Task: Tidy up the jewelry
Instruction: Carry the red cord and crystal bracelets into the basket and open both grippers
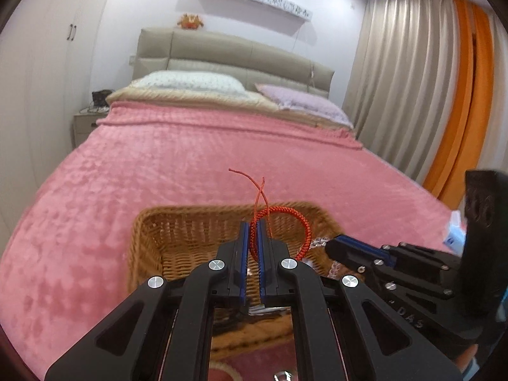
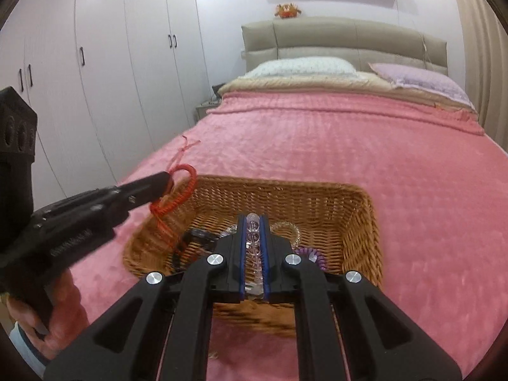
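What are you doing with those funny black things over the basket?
A person is sorting jewelry on a bed with pink blanket. The left tongs pinch a red braided bracelet above the wicker basket. The right tongs grip a clear beaded bracelet over the same basket, where a purple coil and other pieces lie.
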The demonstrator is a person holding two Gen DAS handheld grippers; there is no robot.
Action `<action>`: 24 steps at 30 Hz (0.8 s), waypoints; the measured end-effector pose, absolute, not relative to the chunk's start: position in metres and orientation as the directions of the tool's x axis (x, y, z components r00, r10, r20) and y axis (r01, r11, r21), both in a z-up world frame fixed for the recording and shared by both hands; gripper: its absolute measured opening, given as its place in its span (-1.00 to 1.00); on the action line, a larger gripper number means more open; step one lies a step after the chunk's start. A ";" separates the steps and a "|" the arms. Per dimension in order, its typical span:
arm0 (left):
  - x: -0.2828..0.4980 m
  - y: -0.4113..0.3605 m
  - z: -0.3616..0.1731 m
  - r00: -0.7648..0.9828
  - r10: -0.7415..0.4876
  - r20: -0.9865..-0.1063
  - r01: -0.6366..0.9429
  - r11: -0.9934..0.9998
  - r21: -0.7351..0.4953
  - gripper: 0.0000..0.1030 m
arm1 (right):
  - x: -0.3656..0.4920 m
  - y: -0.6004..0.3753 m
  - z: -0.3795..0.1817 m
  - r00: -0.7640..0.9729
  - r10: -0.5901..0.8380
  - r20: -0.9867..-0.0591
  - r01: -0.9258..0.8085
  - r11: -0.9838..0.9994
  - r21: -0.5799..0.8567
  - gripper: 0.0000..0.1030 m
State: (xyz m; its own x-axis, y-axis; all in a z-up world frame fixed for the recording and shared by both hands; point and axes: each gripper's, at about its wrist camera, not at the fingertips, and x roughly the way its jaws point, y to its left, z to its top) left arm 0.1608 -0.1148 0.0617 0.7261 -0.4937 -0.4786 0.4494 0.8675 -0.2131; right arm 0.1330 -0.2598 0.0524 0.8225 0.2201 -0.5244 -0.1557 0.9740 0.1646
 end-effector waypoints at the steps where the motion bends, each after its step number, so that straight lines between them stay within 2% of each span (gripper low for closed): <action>1: 0.167 -0.117 0.055 0.719 -0.490 -0.493 0.446 0.869 -0.213 -0.94 | 0.137 -0.262 0.047 0.817 0.216 -0.534 -0.147 0.975 0.168 -0.88; 9: 0.189 -0.119 0.022 0.678 -0.476 -0.560 0.426 0.875 -0.229 -0.91 | 0.161 -0.281 0.016 0.777 0.183 -0.603 -0.062 0.974 0.216 -0.83; 10: 0.191 -0.119 0.020 0.677 -0.472 -0.565 0.421 0.878 -0.229 -0.86 | 0.162 -0.283 0.015 0.772 0.180 -0.609 -0.048 0.973 0.226 -0.66; 11: 0.192 -0.117 0.019 0.672 -0.469 -0.573 0.414 0.880 -0.234 -0.58 | 0.162 -0.287 0.013 0.768 0.175 -0.615 -0.029 0.970 0.240 -0.50; 12: 0.192 -0.114 0.019 0.674 -0.467 -0.572 0.407 0.882 -0.239 -0.20 | 0.162 -0.290 0.013 0.770 0.172 -0.615 -0.019 0.969 0.247 -0.11; 13: 0.190 -0.109 0.020 0.688 -0.457 -0.563 0.390 0.888 -0.244 -0.08 | 0.159 -0.293 0.014 0.780 0.162 -0.604 -0.008 0.968 0.250 0.16; 20: 0.166 -0.078 0.044 0.720 -0.469 -0.511 0.367 0.883 -0.293 -0.04 | 0.124 -0.290 0.046 0.851 0.132 -0.508 -0.019 0.975 0.221 0.17; 24: 0.138 -0.059 0.063 0.752 -0.437 -0.493 0.356 0.899 -0.254 -0.03 | 0.093 -0.278 0.068 0.871 0.154 -0.466 -0.065 0.978 0.200 0.17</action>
State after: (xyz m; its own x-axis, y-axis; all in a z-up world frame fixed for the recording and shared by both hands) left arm 0.1382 -0.0590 0.0632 0.7519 -0.4373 -0.4934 0.3561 0.8992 -0.2543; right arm 0.0931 -0.2781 0.0675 0.8713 0.1536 -0.4661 -0.0652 0.9776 0.2003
